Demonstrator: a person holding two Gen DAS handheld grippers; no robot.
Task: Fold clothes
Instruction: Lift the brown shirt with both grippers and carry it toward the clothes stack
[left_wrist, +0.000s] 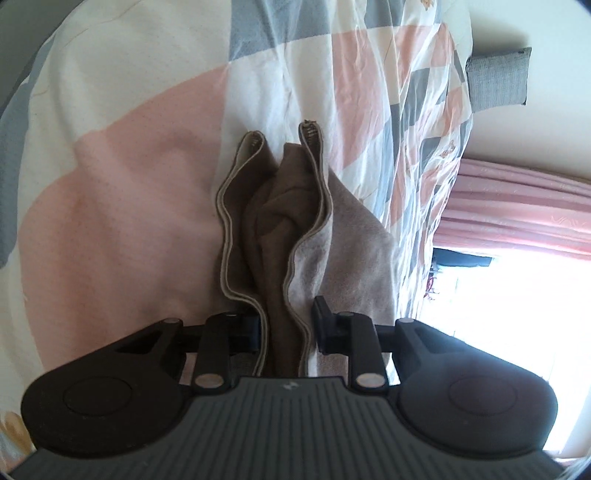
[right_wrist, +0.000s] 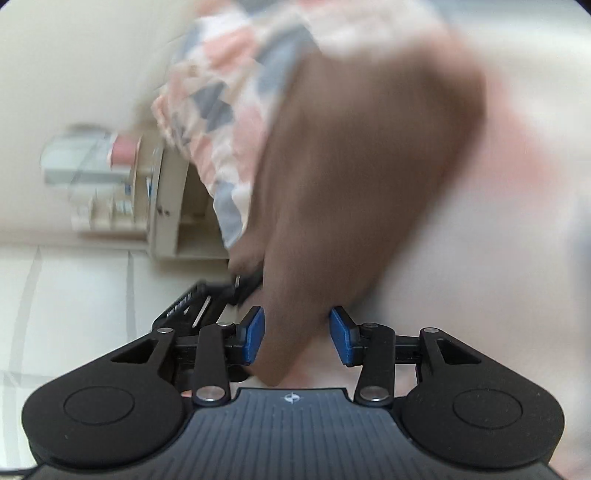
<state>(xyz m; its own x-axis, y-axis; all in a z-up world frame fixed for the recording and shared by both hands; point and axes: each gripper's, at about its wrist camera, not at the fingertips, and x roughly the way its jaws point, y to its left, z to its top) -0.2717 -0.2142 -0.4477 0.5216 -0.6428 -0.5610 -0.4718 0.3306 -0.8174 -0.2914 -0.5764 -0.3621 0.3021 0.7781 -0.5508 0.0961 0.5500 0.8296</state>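
Though beside bedside shelf (right_wrist: 147, 195), brown garment (right_wrist: 354, 177).

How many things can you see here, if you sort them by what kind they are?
Brown clothes: 1
Bedcovers with pink, grey and white patches: 1
Grey cushions: 1
Pink curtains: 1
Cream shelf units: 1
Tools: 2, the left tool and the right tool
Total: 7
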